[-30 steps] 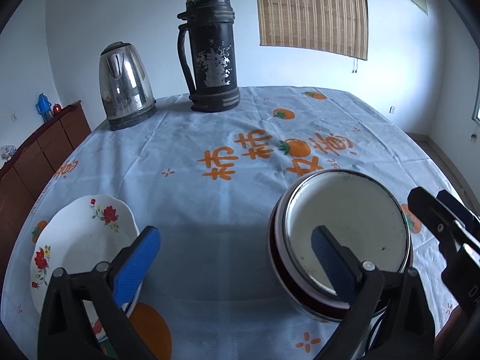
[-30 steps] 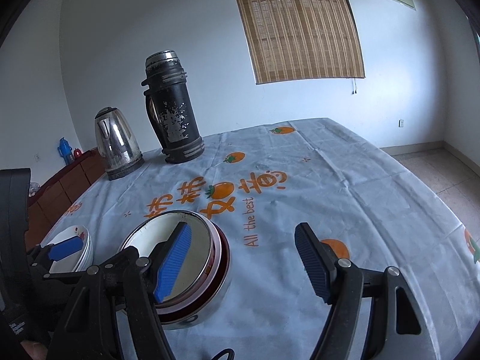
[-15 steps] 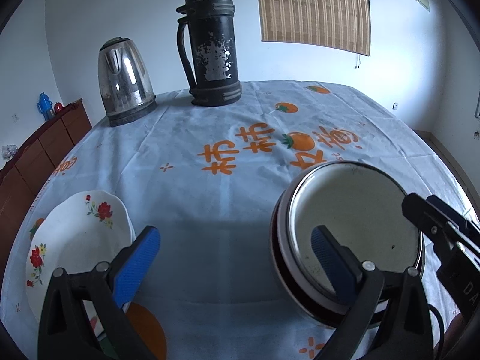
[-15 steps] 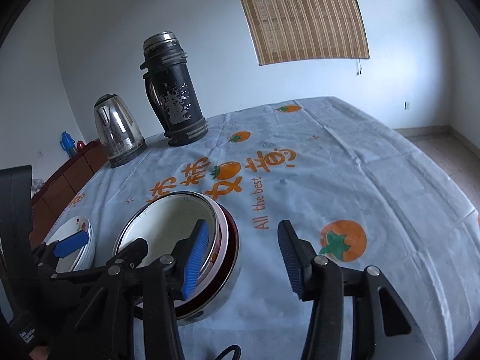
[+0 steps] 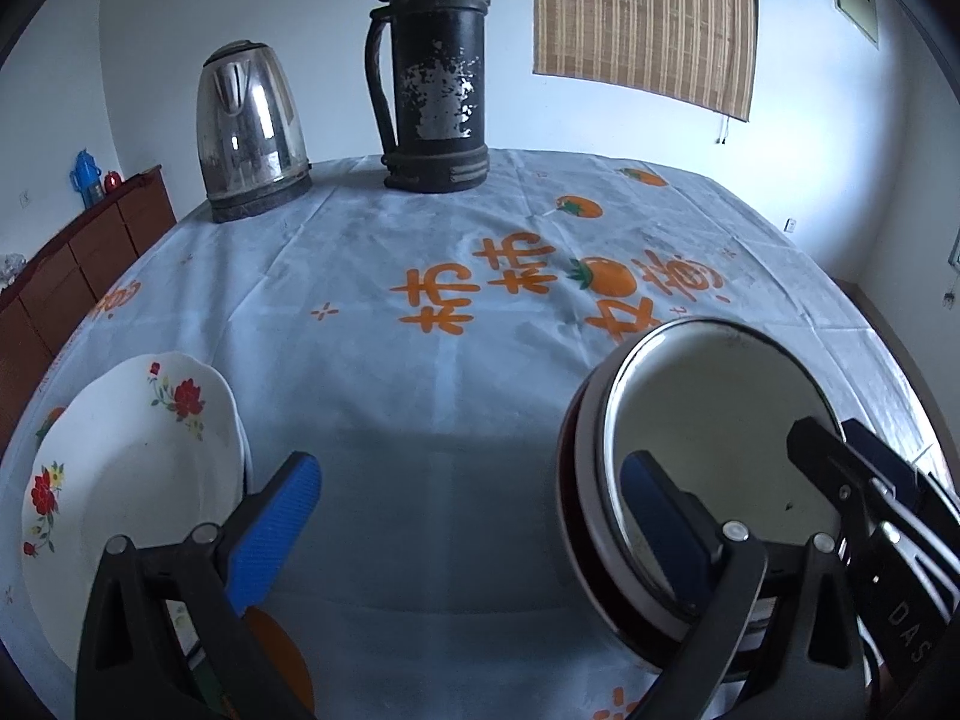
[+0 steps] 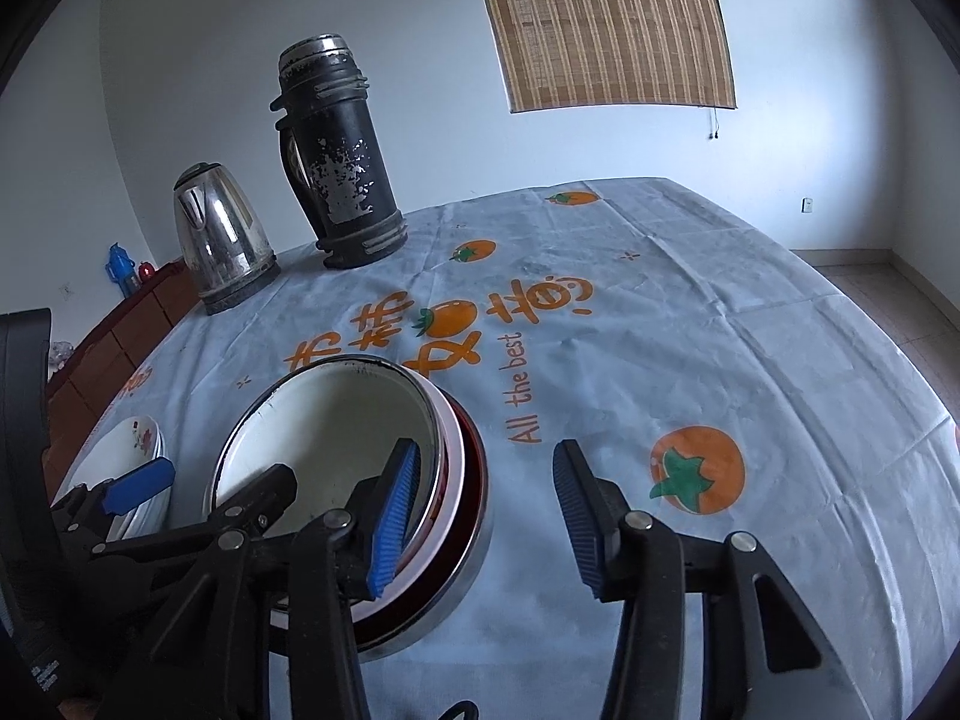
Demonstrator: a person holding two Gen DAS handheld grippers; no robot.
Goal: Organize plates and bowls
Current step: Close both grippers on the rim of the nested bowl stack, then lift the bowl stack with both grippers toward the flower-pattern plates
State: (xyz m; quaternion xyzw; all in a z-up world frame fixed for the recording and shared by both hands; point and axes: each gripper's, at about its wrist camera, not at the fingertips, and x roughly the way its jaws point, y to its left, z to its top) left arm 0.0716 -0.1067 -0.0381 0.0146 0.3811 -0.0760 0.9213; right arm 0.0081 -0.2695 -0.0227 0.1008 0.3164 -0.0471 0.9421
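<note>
1. White enamel bowl with a dark metal rim point(image 6: 327, 438) is sitting nested on top of a stack of a white and a dark red bowl point(image 6: 465, 480) on the orange-printed pale blue tablecloth point(image 6: 660, 330).
2. Right gripper point(image 6: 480, 510) is closing, its jaws straddling the stack's right wall: the left blue pad is hanging inside the top bowl, the right pad is standing outside, apart from the wall, so nothing is gripped.
3. Left gripper point(image 5: 474, 522) is standing wide apart and gripping nothing, its right pad lying over the enamel bowl, its left pad just beside the white flowered plates point(image 5: 120, 468).
4. Left wrist view is showing the plates' red flowers large; the right wrist view is showing the stack's layered side wall.
5. Steel kettle point(image 5: 252, 126) and black flask point(image 5: 435, 66) are standing well behind.
</note>
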